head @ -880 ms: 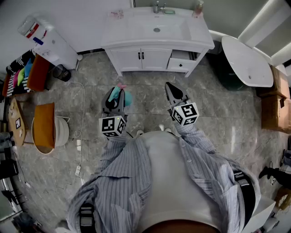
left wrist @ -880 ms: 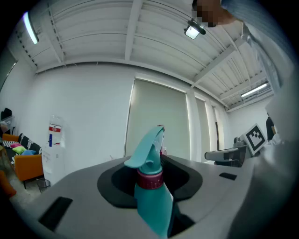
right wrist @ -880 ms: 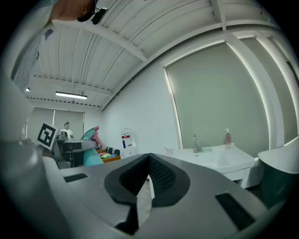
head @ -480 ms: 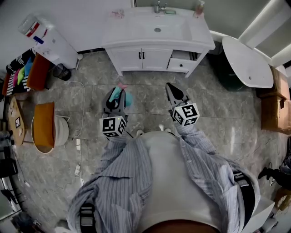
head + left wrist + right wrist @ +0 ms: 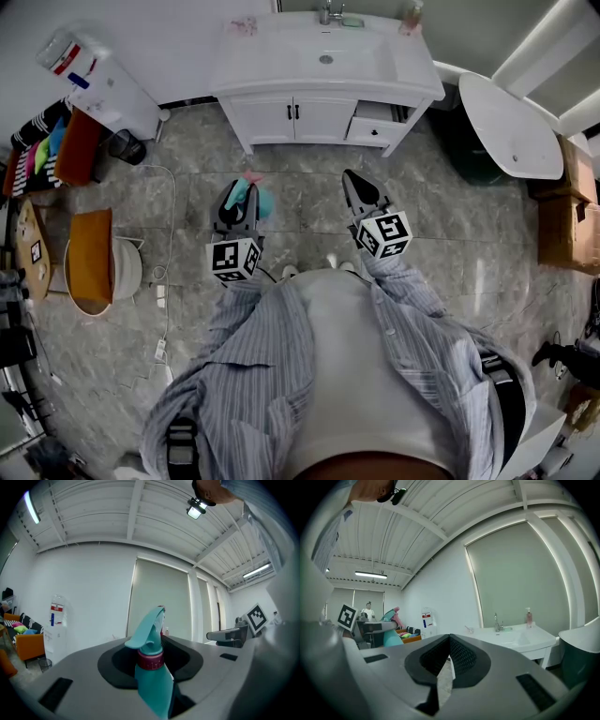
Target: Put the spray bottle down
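Left hand-held gripper (image 5: 235, 199) level, its 2 jaws pinching the bottle (image 5: 153, 686) on the body below the red collar, trigger head up, above the floor (image 5: 309, 202). Right hand-held gripper (image 5: 449, 640) pressed together, empty. Bottle probably light, smooth plastic, likely slippery; the narrow part under the collar looks the surest hold.

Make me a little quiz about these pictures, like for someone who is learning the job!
1. True or false: the right gripper holds the spray bottle.
2. What colour is the ring at the spray bottle's neck: A green, B dark red, C white?
3. Fill in: the white cabinet ahead has a ____ on top.
Key: 1 false, the left gripper holds it; 2 B; 3 sink.
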A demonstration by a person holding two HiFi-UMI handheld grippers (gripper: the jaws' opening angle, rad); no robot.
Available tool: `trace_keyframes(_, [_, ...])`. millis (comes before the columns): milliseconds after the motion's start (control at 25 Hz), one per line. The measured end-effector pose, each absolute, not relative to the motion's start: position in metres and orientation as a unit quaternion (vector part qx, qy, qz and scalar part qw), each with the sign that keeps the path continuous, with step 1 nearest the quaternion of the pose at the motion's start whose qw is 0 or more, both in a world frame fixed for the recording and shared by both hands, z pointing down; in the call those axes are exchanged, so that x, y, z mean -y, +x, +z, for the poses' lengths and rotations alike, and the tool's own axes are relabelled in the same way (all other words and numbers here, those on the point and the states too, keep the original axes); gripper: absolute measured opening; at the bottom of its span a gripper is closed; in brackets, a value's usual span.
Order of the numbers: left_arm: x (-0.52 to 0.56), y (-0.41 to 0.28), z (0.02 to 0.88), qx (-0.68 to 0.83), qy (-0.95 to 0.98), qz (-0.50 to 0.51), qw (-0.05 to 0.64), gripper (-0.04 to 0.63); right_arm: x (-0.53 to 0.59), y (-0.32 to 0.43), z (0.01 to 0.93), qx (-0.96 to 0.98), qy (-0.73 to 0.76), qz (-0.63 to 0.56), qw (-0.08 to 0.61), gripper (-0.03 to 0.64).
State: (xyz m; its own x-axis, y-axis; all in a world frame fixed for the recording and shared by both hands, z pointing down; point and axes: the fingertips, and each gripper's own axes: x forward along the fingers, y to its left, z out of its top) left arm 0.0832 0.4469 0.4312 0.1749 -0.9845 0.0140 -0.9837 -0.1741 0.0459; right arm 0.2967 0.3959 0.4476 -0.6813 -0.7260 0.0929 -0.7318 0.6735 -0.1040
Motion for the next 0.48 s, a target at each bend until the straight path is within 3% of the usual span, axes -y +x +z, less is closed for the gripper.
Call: trace_keyframes(480, [-0.45,0.045,0.433,0.642,0.766,-0.012,0.021,0.134,-0.399,0.262,0.446,0.913,0.403,0.061,0.023,0.015])
